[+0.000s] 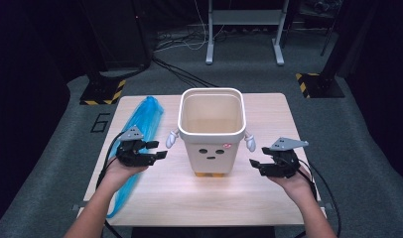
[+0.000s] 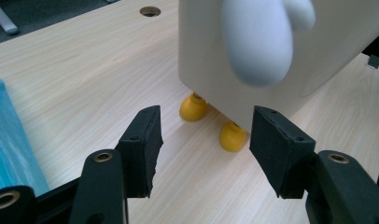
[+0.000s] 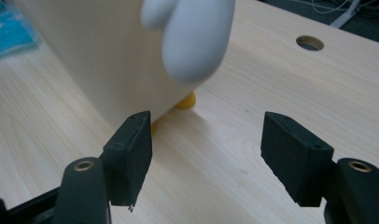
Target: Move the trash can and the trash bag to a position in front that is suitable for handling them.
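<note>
Cream-white plastic bin [image 1: 211, 130] sits dead centre on the light wood table [image 1: 269, 198], standing upright on little yellow feet [image 2: 232, 136], with a cartoon face on the front and two stubby white arm-shaped handles: one on its left side [image 1: 171, 138], one on its right [image 1: 249, 143]. From above the inside looks bare, just the pale bottom, though the near wall hides a sliver of the floor, so I wouldn't swear nothing small is tucked there.

Both hands flank it, which reads to me like a setup for grabbing it from the two sides at once. Left gripper [image 1: 157, 151] hovers just beside the bin's left flank, jaws parted about halfway with nothing between them; in the left gripper view the white handle [image 2: 257, 39] hangs right above and ahead of the pads [image 2: 142, 144]. Right gripper [image 1: 255, 164] mirrors it on the other side, jaws spread a bit wider and also holding nothing, with the other handle [image 3: 197, 37] looming over them.

Rolled blue plastic bag [image 1: 140, 129] lies along the table's left edge, under the left forearm. My guess is it's the liner meant for the bin, parked there untouched for now.
</note>
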`<action>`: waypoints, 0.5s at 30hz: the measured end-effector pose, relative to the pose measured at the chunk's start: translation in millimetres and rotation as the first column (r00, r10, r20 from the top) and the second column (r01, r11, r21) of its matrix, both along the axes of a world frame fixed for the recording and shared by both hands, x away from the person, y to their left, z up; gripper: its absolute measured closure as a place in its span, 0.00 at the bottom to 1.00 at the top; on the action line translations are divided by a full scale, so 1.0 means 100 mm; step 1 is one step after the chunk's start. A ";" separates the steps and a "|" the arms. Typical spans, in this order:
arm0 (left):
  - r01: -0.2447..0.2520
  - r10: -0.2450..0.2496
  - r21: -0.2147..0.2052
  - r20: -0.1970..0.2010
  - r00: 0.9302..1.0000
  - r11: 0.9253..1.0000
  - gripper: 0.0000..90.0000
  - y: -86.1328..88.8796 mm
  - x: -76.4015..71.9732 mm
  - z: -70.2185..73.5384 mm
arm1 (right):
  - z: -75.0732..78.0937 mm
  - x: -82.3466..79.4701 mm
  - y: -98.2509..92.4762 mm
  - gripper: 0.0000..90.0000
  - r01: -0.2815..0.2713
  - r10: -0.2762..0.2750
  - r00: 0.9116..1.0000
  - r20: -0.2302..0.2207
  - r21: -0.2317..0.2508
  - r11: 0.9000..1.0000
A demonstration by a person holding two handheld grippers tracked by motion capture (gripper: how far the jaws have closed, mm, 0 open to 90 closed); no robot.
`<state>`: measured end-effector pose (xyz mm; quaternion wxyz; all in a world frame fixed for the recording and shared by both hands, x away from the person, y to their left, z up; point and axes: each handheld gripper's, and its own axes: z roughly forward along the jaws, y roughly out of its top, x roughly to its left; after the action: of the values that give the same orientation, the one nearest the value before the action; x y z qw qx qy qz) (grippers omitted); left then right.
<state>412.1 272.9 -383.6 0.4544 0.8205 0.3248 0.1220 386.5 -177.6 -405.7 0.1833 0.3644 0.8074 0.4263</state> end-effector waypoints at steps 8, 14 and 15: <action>0.035 -0.036 0.029 0.027 0.999 0.999 0.48 -0.16 0.05 0.07 | 0.10 0.06 0.11 0.37 0.008 -0.008 0.999 0.040 0.003 1.000; 0.047 -0.047 0.012 0.039 0.998 0.999 0.49 -0.24 0.06 0.12 | 0.17 0.08 0.16 0.43 0.027 -0.028 0.998 0.062 0.008 1.000; 0.052 -0.052 0.013 0.042 0.998 0.999 0.50 -0.25 0.06 0.12 | 0.18 0.08 0.17 0.45 0.028 -0.029 0.997 0.068 0.010 1.000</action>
<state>418.4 247.7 -371.7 0.4593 0.8285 0.2930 0.1293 394.8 -160.8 -388.2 0.2151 0.3621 0.7936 0.4392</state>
